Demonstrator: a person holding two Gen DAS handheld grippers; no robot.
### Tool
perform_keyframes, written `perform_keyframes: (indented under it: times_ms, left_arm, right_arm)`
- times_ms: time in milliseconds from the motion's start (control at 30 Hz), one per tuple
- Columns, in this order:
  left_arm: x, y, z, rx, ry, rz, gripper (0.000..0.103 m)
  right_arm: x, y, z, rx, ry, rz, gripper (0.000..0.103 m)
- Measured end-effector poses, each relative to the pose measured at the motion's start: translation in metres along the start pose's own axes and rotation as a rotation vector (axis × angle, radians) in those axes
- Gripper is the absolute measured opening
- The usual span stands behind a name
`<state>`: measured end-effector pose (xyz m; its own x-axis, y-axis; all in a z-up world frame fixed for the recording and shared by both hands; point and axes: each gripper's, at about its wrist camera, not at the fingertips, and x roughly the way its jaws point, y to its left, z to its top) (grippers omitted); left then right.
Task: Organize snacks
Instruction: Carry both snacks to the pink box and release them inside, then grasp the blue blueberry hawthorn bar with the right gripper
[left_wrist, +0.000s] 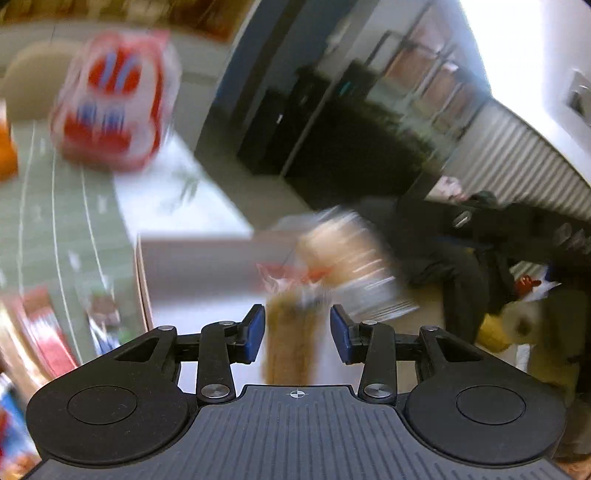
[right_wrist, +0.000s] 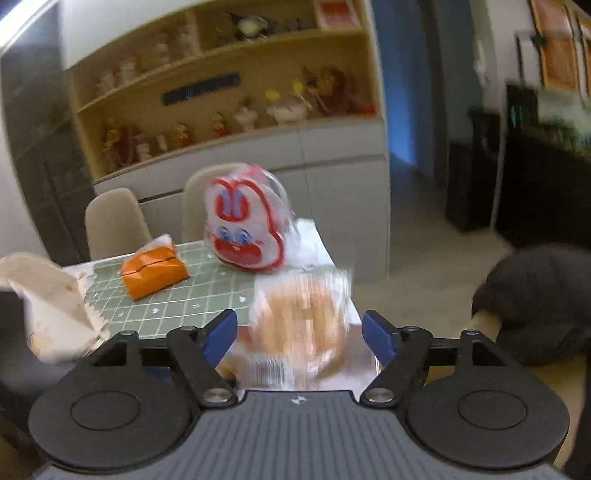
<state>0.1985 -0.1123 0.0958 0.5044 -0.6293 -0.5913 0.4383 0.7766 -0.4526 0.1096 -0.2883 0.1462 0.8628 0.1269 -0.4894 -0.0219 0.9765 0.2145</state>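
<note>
Right wrist: bread packet (right_wrist: 301, 325) between open right tool (right_wrist: 300, 334)

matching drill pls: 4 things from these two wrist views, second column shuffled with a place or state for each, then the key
Things:
1. rabbit-face bag
2. orange pack
3. clear bread pack
4. right gripper

Places or states:
A. open, fingers wide apart
B. lying on the green grid mat, left of the rabbit face
C. blurred, right ahead between the blue pads
D. upright at the far end of the table, before a beige chair

Pairs: 1-D, 2-B, 3-C, 4-A
</note>
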Motion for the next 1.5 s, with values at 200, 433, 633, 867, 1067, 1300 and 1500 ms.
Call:
perform_keyframes:
  times_ms: [200,433,633,867,1067,1300,1500]
  left_arm:
    - [-0.05,0.026,-0.023,-0.007,-0.114,-0.01,0.043]
    - [-0.126,0.105,-0.086,-0.145,-0.11,0.192,0.043]
    - [-0.153,0.151,-0.13,-0.171,-0.099,0.326,0.036]
    - [-0.187,0.184,-0.139,-0.191,-0.186,0.257,0.031]
    - [-0.197,0.188,-0.146,-0.254,-0.16,0.18,0.031]
    - [-0.2,0.187,-0.151,-0.279,-0.152,0.17,0.031]
    - [-0.192,0.179,-0.153,-0.255,-0.135,0.173,0.031]
  right_arm:
    - [0.025,-0.006,-0.021,-0.004,0.077,-0.015,0.076]
    - [0.053,0.059,-0.037,-0.095,0.195,0.019,0.076]
    - [0.118,0.149,-0.051,-0.188,0.34,0.089,0.04]
    - [0.2,0.211,-0.068,-0.355,0.396,-0.201,0.025]
    - [0.253,0.215,-0.059,-0.341,0.424,-0.306,0.025]
    - [0.248,0.22,-0.075,-0.374,0.499,-0.266,0.023]
    - [0.181,0.22,-0.112,-0.392,0.542,-0.132,0.023]
